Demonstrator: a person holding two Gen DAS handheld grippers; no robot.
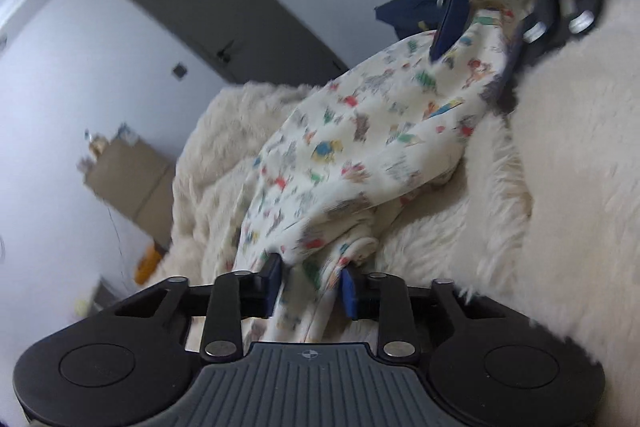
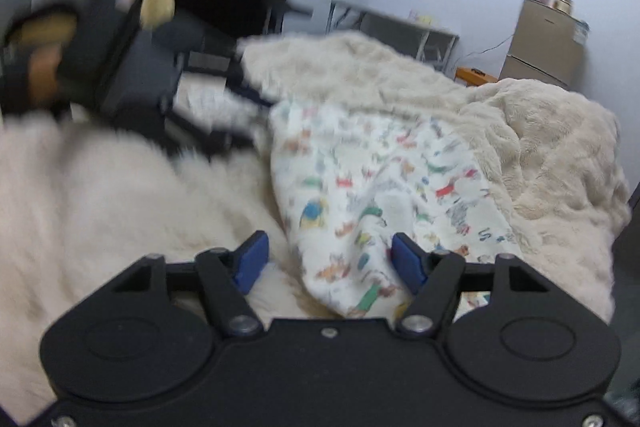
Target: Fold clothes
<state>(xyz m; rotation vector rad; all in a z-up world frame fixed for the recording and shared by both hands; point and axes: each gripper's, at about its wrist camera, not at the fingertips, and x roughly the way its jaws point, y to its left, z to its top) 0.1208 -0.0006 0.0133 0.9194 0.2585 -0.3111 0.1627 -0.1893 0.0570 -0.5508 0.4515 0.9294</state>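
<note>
A white garment with small coloured prints [image 1: 360, 147] lies stretched over a cream fluffy blanket [image 1: 580, 167]. My left gripper [image 1: 310, 283] has its blue pads around a bunched end of the garment, pinching it. The right gripper [image 1: 480, 35] shows at the top right of the left wrist view, at the garment's far end. In the right wrist view the garment [image 2: 380, 179] spreads ahead, and my right gripper [image 2: 328, 263] stands open with a fold of cloth lying between its blue pads. The left gripper [image 2: 224, 107] appears blurred at the far left edge of the garment.
A dark blue cloth [image 1: 408, 13] lies beyond the garment. A cardboard-coloured cabinet [image 2: 548, 39] and an orange object [image 2: 476, 75] stand by the wall. A grey metal desk [image 2: 400, 27] stands behind the bed. A beige quilted blanket [image 2: 540, 155] covers the right side.
</note>
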